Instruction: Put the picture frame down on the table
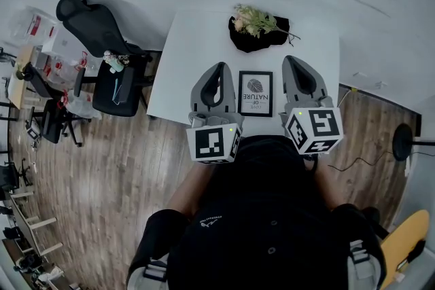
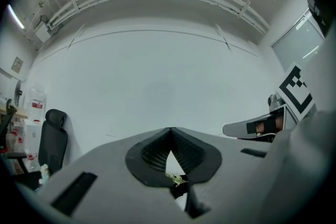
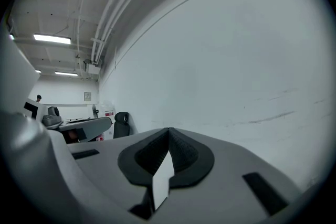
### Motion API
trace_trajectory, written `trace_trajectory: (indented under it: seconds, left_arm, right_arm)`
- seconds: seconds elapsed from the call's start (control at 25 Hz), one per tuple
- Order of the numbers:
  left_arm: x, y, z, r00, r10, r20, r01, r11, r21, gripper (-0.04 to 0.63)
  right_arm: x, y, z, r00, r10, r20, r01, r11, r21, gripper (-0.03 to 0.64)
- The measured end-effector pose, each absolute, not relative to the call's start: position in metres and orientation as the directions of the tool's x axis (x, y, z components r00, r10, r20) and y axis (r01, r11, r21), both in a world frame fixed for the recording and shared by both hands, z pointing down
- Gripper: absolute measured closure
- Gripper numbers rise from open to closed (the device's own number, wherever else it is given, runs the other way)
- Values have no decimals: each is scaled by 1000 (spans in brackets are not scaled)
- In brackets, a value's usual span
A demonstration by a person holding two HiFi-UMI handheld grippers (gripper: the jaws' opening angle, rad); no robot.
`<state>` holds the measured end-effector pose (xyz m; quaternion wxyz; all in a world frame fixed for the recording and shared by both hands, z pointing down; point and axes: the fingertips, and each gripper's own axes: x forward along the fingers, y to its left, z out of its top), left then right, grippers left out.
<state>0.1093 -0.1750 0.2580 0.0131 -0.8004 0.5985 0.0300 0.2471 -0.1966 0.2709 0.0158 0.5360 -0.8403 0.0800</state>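
The picture frame, black with a white mat and a fingerprint print, lies face up on the white table near its front edge. My left gripper is held just left of it and my right gripper just right of it, both apart from the frame. In the left gripper view the left gripper is shut with its tips together and empty, facing the white wall. The right gripper is likewise shut and holds nothing.
A bunch of pale flowers lies on a black cloth at the table's far edge. A black office chair and a cluttered seat stand left of the table. A floor stand's round base sits at the right.
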Motion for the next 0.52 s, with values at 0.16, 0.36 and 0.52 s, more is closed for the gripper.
trace_trajectory:
  seconds: [0.16,0.36,0.52]
  left_arm:
    - [113,-175,257,288,-956,-59,-958,-288,1,588]
    - [117,-175,257,282,-958,-59,-959,-282,-9,588]
    - [118,-179,259,280,-959,-56,-960,-280,-4,588]
  right_arm:
    - [248,-197,273,-428,-896,119,-902,414,-123,618]
    - [250,-199,277,-430,-894,127,-900,415,-132,618]
    - [250,-201,279,-433,-892,131,-899,417,-130,618]
